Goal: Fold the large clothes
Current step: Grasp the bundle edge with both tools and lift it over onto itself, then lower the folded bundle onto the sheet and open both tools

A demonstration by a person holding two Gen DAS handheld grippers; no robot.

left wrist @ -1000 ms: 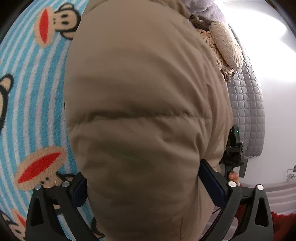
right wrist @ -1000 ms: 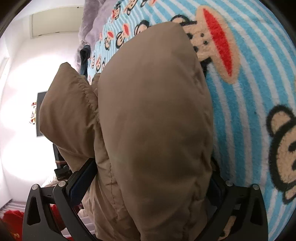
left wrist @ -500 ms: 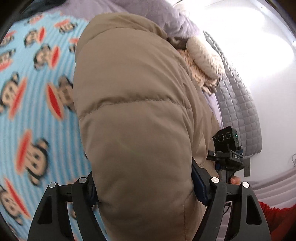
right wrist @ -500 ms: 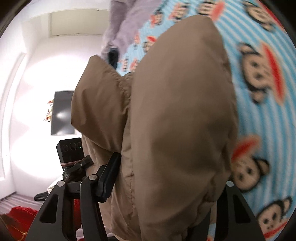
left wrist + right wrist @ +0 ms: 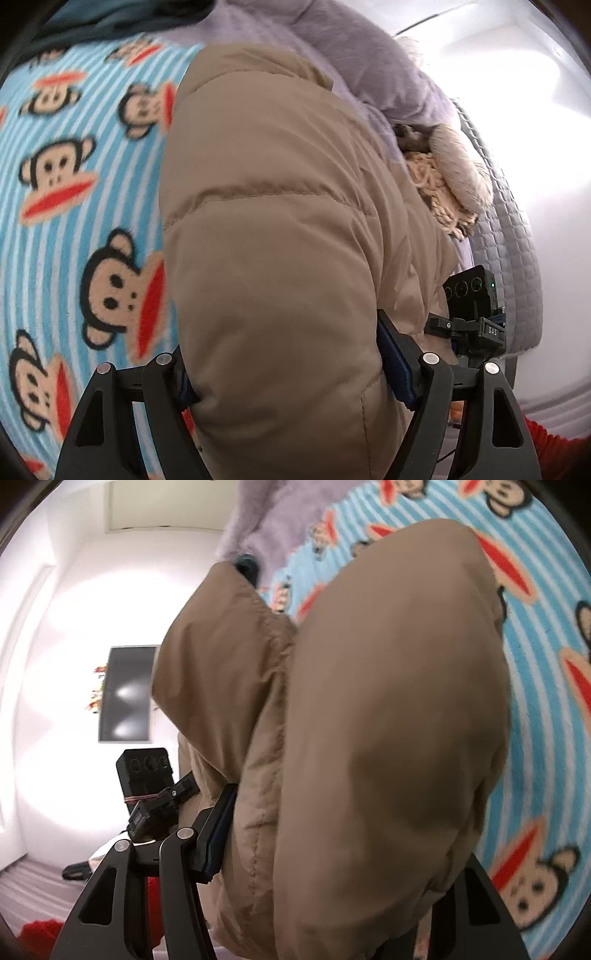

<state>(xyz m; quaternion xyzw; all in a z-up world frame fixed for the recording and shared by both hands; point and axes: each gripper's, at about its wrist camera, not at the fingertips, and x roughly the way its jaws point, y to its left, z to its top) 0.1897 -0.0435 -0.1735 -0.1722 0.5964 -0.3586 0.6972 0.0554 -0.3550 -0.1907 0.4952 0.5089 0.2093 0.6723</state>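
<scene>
A tan puffer jacket [image 5: 273, 236] fills the middle of the left wrist view, held up above the bed. My left gripper [image 5: 284, 373] is shut on a thick fold of it. The same jacket [image 5: 388, 738] fills the right wrist view, and my right gripper [image 5: 332, 842] is shut on another bulky fold; its right finger is hidden by the fabric. Each gripper shows in the other's view: the right one [image 5: 472, 317] past the jacket's edge, the left one [image 5: 151, 794] at lower left.
A blue striped monkey-print blanket [image 5: 66, 221] covers the bed below. A lilac blanket [image 5: 362, 66], a cream knitted item [image 5: 443, 184] and a grey quilted cover [image 5: 509, 236] lie at the bed's edge. A dark screen [image 5: 125, 694] hangs on the white wall. Red cloth [image 5: 40, 938] lies low.
Both grippers have lifted the jacket up and away from the blanket; the monkeys look smaller and more of the room and the opposite gripper shows.
</scene>
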